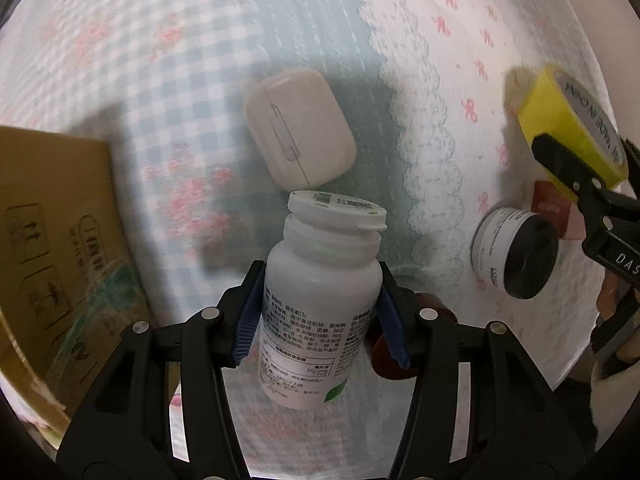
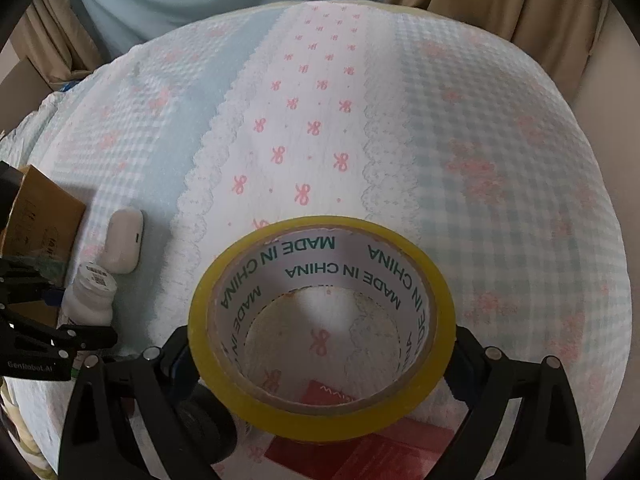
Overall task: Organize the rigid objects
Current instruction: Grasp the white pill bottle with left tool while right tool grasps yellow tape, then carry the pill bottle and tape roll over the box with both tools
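Two hand-held grippers worked over a bed covered with a patterned quilt (image 2: 320,128).

The left gripper (image 1: 320,312) pointed straight down. Its blue pads (image 1: 246,328) pressed on both sides of a white pill bottle (image 1: 316,308), so the jaws were clamped on the bottle body below the neck. The bottle's white cap (image 1: 338,210) extended beyond the fingertips, toward a white earbud case (image 1: 300,128) that lay on the quilt just past it. A cardboard box (image 1: 52,240) stood to the left of this gripper. A brown object (image 1: 384,352), mostly hidden, sat beside the right-hand pad.

The right gripper (image 2: 320,344) held a roll of yellow tape (image 2: 320,320) between its fingers, with the jaws set wide and closed against the roll's outer rim on each side. The roll's open core faced the camera, and the quilt showed through it.

A small dark-lidded jar (image 1: 516,252) lay on its side near a red packet (image 1: 552,204), under the right gripper and well apart from the bottle.
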### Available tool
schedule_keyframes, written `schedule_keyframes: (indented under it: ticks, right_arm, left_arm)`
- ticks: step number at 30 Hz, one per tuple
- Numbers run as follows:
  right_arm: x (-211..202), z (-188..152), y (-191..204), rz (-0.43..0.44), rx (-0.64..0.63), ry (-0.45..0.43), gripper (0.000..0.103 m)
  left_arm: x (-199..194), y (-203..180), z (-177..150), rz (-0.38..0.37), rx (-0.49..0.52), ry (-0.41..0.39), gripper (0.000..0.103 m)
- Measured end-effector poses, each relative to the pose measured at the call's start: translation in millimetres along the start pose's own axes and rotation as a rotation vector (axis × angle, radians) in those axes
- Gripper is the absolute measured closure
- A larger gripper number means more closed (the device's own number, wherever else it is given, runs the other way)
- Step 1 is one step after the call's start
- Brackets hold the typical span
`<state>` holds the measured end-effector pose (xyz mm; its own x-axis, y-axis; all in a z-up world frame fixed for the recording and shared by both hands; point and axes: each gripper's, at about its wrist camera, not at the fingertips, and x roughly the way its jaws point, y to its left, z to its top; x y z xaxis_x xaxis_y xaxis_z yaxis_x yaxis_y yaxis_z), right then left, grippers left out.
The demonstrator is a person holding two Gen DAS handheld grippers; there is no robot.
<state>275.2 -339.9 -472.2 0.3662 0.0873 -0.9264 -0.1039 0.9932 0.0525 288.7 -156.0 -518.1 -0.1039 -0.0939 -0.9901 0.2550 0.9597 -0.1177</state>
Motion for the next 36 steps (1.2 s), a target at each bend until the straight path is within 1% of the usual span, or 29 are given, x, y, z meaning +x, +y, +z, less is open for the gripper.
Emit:
schedule_keyframes:
  ticks: [6, 11, 16, 19, 21, 22, 24, 27, 31, 33, 36]
  right_arm:
    - [-23, -1, 1, -0.003, 0.032, -0.025, 0.007]
    - [-52, -2, 6, 0.000, 0.052, -0.058, 0.007]
    - [-102, -3, 17, 0.004, 0.051, -0.111, 0.007]
    - [-141, -4, 26, 0.001, 0.047, -0.152, 0.007]
    - [-169, -3, 33, 0.012, 0.042, -0.176, 0.007]
    - [-181, -1, 38, 0.014, 0.034, -0.181, 0.007]
    - [-206, 2, 48, 0.022, 0.019, -0.192, 0.007]
    - [-237, 8, 65, 0.054, 0.014, -0.220, 0.007]
    - [-271, 15, 98, 0.079, -0.006, -0.260, 0.007]
    - [-284, 17, 116, 0.084, -0.016, -0.273, 0.007]
    - [-298, 17, 148, 0.089, -0.013, -0.281, 0.007]
  left_arm:
    - [-27, 2, -9, -0.015, -0.015, -0.061, 0.054]
    - [-62, 2, -23, -0.037, -0.032, -0.120, 0.054]
    - [-120, 10, -56, -0.060, -0.054, -0.202, 0.054]
    - [-155, 11, -67, -0.067, -0.065, -0.263, 0.054]
    - [-181, 9, -82, -0.071, -0.074, -0.308, 0.054]
    - [-188, 11, -80, -0.072, -0.080, -0.328, 0.054]
    - [-217, 12, -94, -0.071, -0.098, -0.369, 0.054]
    - [-245, 22, -113, -0.073, -0.125, -0.414, 0.054]
    - [-282, 45, -137, -0.060, -0.143, -0.471, 0.054]
    - [-300, 60, -149, -0.071, -0.155, -0.496, 0.054]
    - [-317, 83, -163, -0.080, -0.167, -0.523, 0.054]
